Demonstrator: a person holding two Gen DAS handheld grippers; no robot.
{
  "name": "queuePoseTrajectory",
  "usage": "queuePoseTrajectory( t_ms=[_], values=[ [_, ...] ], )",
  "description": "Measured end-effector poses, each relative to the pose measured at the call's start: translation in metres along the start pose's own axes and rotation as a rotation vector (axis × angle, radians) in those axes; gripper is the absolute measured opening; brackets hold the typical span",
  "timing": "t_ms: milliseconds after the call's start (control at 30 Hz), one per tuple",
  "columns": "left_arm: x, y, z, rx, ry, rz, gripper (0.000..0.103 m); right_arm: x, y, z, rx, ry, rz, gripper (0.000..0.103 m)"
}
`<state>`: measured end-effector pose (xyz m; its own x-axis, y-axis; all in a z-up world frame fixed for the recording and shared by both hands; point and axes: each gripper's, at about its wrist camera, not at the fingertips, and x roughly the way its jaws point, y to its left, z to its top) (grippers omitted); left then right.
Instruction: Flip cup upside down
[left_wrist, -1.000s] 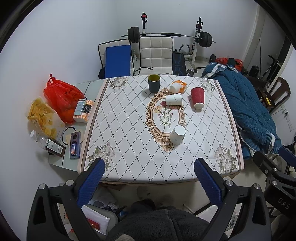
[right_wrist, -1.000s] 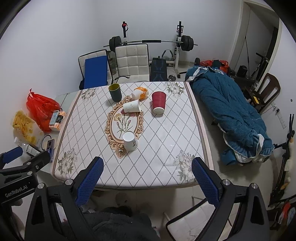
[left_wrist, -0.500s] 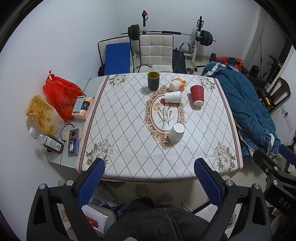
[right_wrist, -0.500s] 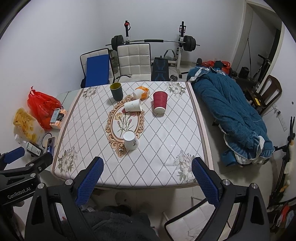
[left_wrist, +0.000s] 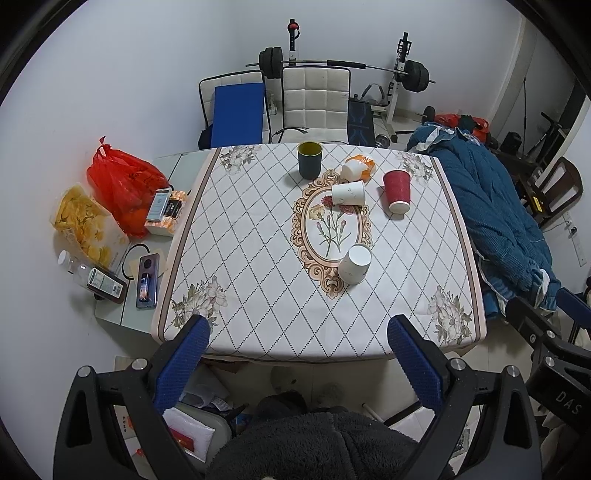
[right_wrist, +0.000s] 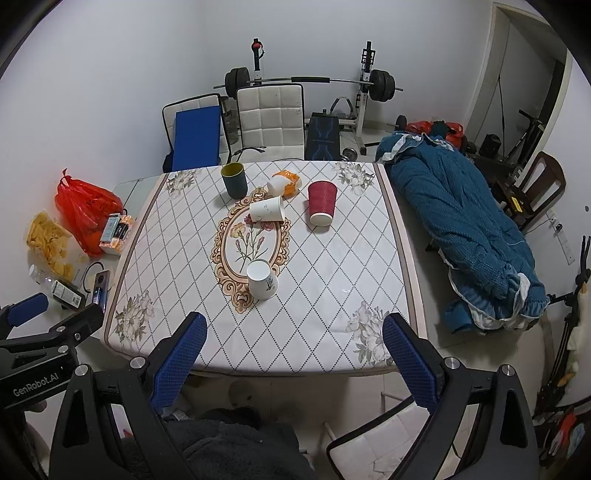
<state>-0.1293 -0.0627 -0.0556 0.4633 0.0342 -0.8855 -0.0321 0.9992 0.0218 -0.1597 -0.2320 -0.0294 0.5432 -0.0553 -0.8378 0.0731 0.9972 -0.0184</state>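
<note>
Item 1. Dark green cylindrical cup with yellow-green interior (left_wrist: 310, 160): the only cup standing mouth up, at 12 o'clock on the table; judged the one left to flip. Untouched, well apart from both tools.

Item 2. White paper cup with a small plant print (right_wrist: 262, 278): mouth down, at 6 o'clock of the oval floral medallion (left_wrist: 331, 230); judged already turned.

Item 3. Red ribbed paper cup (left_wrist: 397, 191): mouth down, at 2 o'clock of the medallion.

Item 4. Plain white paper cup (left_wrist: 348, 193): lying on its side at 12 o'clock of the medallion, base toward the red cup.

Item 5. White cup with orange wrapping (right_wrist: 283, 183): on its side, just beyond item 4; details unclear.

Item 6. Square table under a white diamond-pattern cloth (left_wrist: 258, 258): bears all cups.

Item 7. Left gripper (left_wrist: 297, 345): blue-padded tongs released, spread wide, nothing between them; held high off the near table edge, likely for a full view.

Item 8. Right gripper (right_wrist: 295, 343): tongs likewise released and empty, held off the near edge.

Item 9. Red plastic bag (left_wrist: 123, 184), at 9 o'clock beside the table.
</note>
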Motion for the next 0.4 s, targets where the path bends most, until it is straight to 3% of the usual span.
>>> queuePoseTrajectory(
  t_ms=[400],
  values=[
    [0.0014,0.0011,0.0021,0.0,-0.001,0.002,0.099,0.0019,0.0007,0.0014,0.0,0.003,0.002,0.098]
  ],
)
